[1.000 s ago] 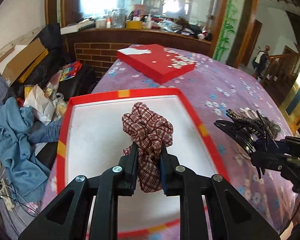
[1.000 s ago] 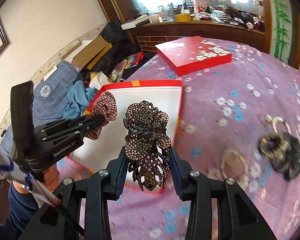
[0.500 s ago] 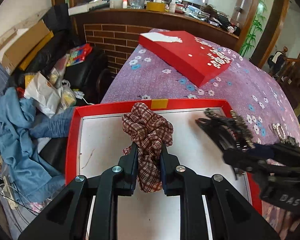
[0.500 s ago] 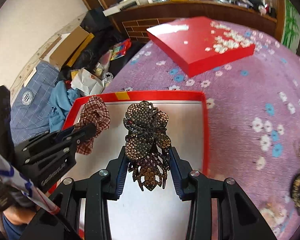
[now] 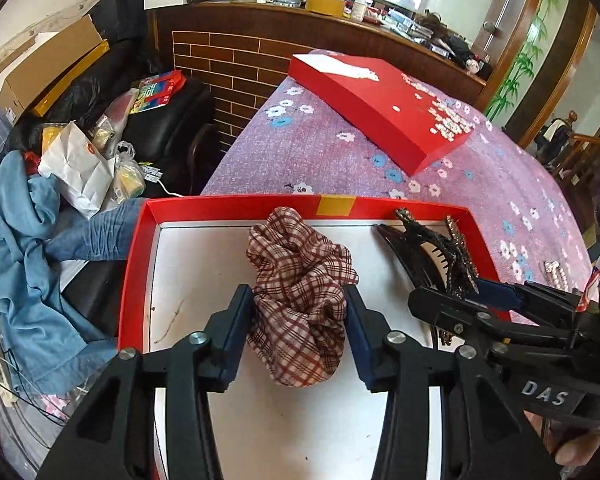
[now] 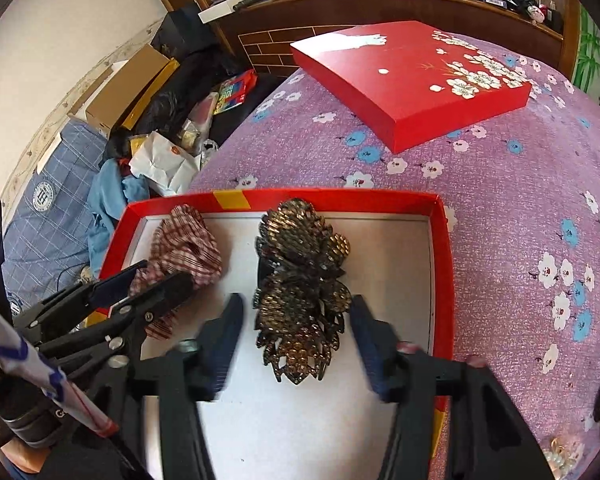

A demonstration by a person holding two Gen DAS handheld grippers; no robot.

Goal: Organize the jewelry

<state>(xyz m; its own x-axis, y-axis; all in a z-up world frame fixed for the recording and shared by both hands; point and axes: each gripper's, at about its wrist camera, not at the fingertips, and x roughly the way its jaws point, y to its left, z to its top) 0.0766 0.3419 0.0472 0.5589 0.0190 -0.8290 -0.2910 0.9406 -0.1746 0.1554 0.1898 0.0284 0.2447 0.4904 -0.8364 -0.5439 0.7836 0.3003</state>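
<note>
Both drops underway inside red box tray (image 5: 138,264) on purple flowered cloth (image 5: 332,152). Left gripper (image 5: 300,316) opening, jaws spread either side of plaid scrunchie (image 5: 300,280), pads looking clear of fabric, scrunchie slumped on white tray floor. Right gripper (image 6: 298,320) opening too, rhinestone hair claw (image 6: 300,276) lying between jaws, gaps visible both sides. Items side by side, apart, likely to keep them separate. Red lid (image 6: 412,76) set well beyond tray. More trinkets on cloth at right, too small to name.

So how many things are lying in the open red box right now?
2: a plaid scrunchie on the box's left side, and a jeweled hair clip to its right. More jewelry waits outside on the bedspread.
</note>
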